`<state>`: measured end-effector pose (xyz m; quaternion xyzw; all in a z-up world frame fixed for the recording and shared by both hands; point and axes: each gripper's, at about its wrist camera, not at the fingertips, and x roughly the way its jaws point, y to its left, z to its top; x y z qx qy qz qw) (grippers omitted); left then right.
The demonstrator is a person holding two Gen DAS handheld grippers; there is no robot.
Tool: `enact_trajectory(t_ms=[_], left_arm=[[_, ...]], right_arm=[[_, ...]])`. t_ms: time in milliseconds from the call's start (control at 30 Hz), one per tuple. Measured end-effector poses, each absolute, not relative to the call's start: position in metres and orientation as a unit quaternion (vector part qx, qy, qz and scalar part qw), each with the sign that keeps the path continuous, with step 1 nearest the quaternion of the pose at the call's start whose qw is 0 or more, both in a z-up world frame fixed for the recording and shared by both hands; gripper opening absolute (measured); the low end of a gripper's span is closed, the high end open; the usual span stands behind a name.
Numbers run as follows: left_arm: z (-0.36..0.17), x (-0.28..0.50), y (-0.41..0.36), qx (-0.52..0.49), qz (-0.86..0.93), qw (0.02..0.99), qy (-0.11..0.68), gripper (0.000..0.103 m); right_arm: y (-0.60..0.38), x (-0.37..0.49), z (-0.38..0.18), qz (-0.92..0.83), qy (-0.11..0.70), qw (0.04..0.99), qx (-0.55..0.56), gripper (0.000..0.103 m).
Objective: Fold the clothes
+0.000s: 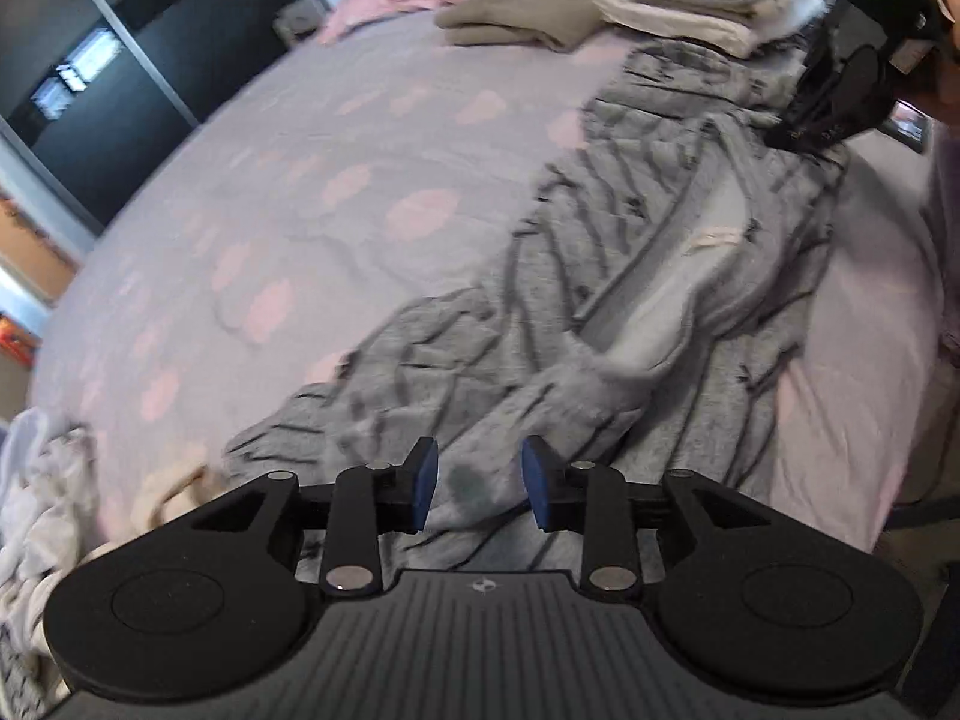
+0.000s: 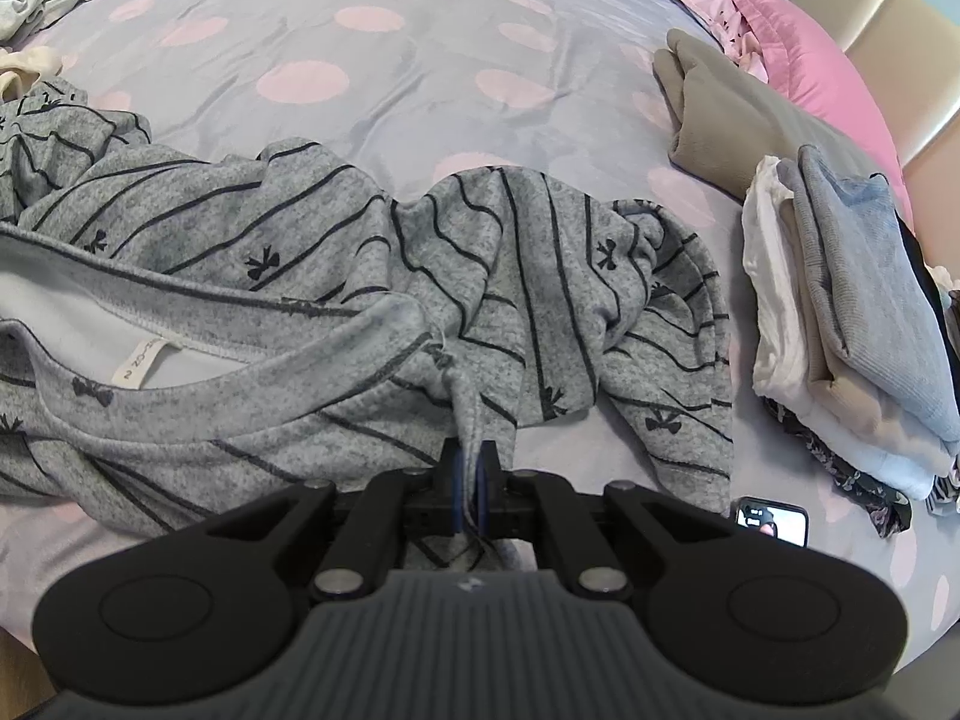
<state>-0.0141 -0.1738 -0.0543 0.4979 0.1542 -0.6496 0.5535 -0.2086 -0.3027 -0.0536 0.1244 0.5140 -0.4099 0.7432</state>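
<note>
A grey top (image 2: 372, 276) with dark stripes and small bows lies crumpled and stretched out on the bed; it also shows in the left wrist view (image 1: 600, 300). My right gripper (image 2: 471, 480) is shut on a fold of the grey top near its neckline and shoulder; it shows from outside in the left wrist view (image 1: 840, 102) at the garment's far end. My left gripper (image 1: 479, 483) is open, hovering just above the garment's near end, with cloth between and below its blue pads, not pinched.
A lilac bedspread (image 2: 372, 78) with pink dots covers the bed. A stack of folded clothes (image 2: 840, 324) and a beige folded piece (image 2: 720, 114) lie by a pink pillow (image 2: 804, 42). A phone (image 2: 774, 521) lies near my right gripper. Unfolded white laundry (image 1: 36, 492) sits at the left edge.
</note>
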Motion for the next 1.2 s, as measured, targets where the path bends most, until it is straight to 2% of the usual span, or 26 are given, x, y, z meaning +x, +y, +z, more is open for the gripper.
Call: enact_trajectory(t_ms=[267,300,367,467,933,1200], left_arm=[[-0.09,-0.04,-0.18,0.554,-0.647,0.514,0.104,0.028],[-0.093,-0.042,-0.18,0.555,-0.647,0.513,0.103,0.019],[-0.097,-0.046,-0.18,0.555,-0.647,0.512,0.109,0.009],[-0.095,-0.048,-0.177,0.552,-0.645,0.518,0.109,0.004],[-0.065,-0.077,-0.16,0.509,-0.644,0.566,0.078,0.003],[-0.085,-0.104,-0.138,0.527,-0.684,0.498,0.077,0.003]], right_arm=[[-0.302,-0.207,-0.061,-0.407,0.52,0.741,0.119,0.005],[-0.3,-0.205,-0.062,-0.405,0.523,0.742,0.113,0.005],[-0.297,-0.203,-0.064,-0.402,0.526,0.742,0.101,0.005],[-0.295,-0.202,-0.065,-0.4,0.528,0.744,0.092,0.005],[-0.29,-0.204,-0.062,-0.402,0.526,0.745,0.085,0.005],[-0.29,-0.202,-0.064,-0.402,0.529,0.743,0.082,0.005]])
